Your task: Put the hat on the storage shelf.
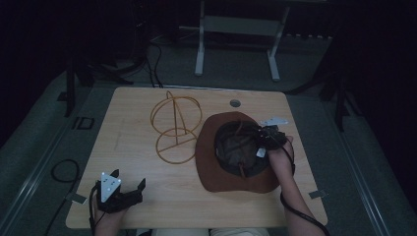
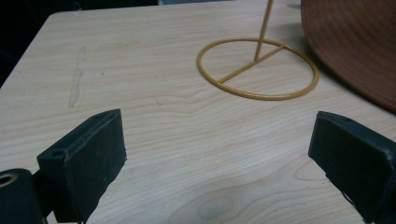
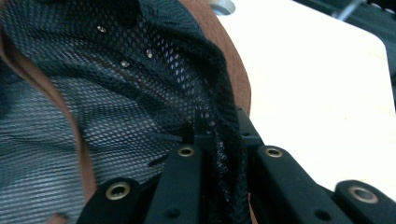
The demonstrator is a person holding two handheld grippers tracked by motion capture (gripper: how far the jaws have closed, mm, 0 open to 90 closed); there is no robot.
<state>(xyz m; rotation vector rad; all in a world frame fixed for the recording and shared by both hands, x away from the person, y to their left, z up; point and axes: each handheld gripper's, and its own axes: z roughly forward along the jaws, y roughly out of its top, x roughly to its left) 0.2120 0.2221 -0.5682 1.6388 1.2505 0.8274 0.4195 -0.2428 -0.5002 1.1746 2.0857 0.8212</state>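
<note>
A brown wide-brimmed hat [image 1: 231, 174] lies upside down on the right half of the wooden table [image 1: 123, 147], its black mesh lining [image 3: 116, 84] facing up. At the crown's right edge, my right gripper [image 1: 260, 140] is shut on the lining and hat rim [image 3: 222, 140], mesh bunched between the jaws. A yellow wire hat stand [image 1: 176, 129] is just left of the hat; its ring base [image 2: 258, 70] rests flat on the wood. Near the front left corner my left gripper [image 1: 130, 179] is open and holds nothing [image 2: 217, 154], pointing toward the stand and the hat brim [image 2: 355, 42].
A round cable grommet [image 1: 235, 103] sits in the table's far edge behind the hat. Beyond the table stands a white desk frame [image 1: 236, 24]. A black cable loop [image 1: 66, 172] lies on the floor at the left.
</note>
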